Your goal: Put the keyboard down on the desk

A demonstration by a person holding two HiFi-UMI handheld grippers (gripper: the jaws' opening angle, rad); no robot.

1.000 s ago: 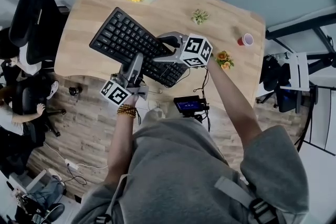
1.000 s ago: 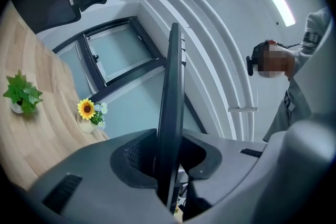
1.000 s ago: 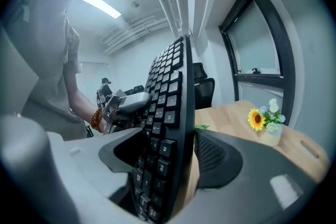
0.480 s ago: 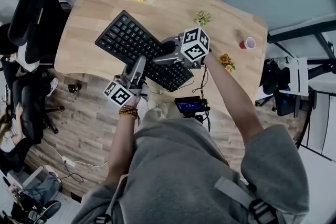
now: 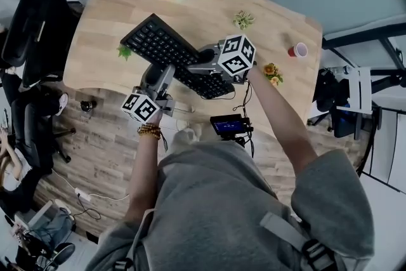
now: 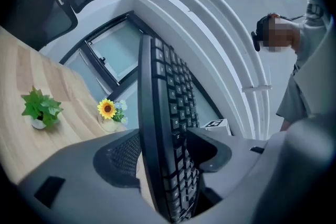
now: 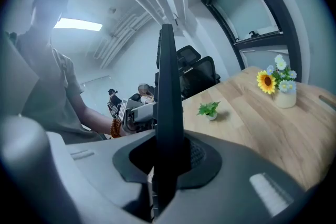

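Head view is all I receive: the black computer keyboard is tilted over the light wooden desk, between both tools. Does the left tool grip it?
Observer: No. The left gripper view shows the left tool opening; the black computer keyboard stands between its jaws, with a gap at the keyboard's back.
Operator: And the right tool?
Observer: The right tool is closing; its own view shows its pads pressing on the keyboard's thin edge.

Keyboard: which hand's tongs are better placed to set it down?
Probably right. The right tongs are closing on the keyboard; the left tongs are opening, loose around it.
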